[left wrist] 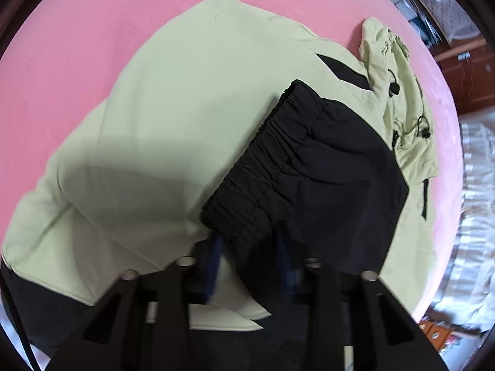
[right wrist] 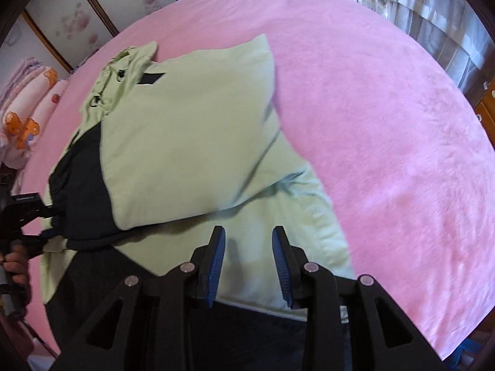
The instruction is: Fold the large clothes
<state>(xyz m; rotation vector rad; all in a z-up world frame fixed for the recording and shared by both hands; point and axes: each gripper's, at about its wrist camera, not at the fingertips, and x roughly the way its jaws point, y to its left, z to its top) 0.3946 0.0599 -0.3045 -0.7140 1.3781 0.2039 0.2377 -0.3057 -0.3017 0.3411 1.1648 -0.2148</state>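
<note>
The pale green and black jacket [left wrist: 185,117] lies spread across the pink bed [left wrist: 77,46], partly folded, with one black sleeve laid over its body and the hood [left wrist: 389,49] bunched at the far end. My left gripper [left wrist: 250,266] has closed in on the black elastic cuff [left wrist: 247,185] of that sleeve: the dark cloth fills the gap and covers one blue pad, so I judge it pinched rather than merely lying there. My right gripper [right wrist: 249,256] hangs over the green lower body with its fingers [right wrist: 216,256] partly open and nothing between them. The fabric looks light, thin and limp, probably a smooth shell that will slide over itself and sag from whatever point I lift. The gathered cuff is thicker and gives a surer hold than a single flat layer. For the right side I would take the hem or a doubled edge, not the slack middle. Much is hard to read: my own fingers cover the near hem, the black lower band runs off under the gripper frames, the second sleeve lies somewhere beneath the folded green panel, and the left wrist view is smeared by blur near the pads. I cannot tell how many layers the cuff grip has caught.
</note>
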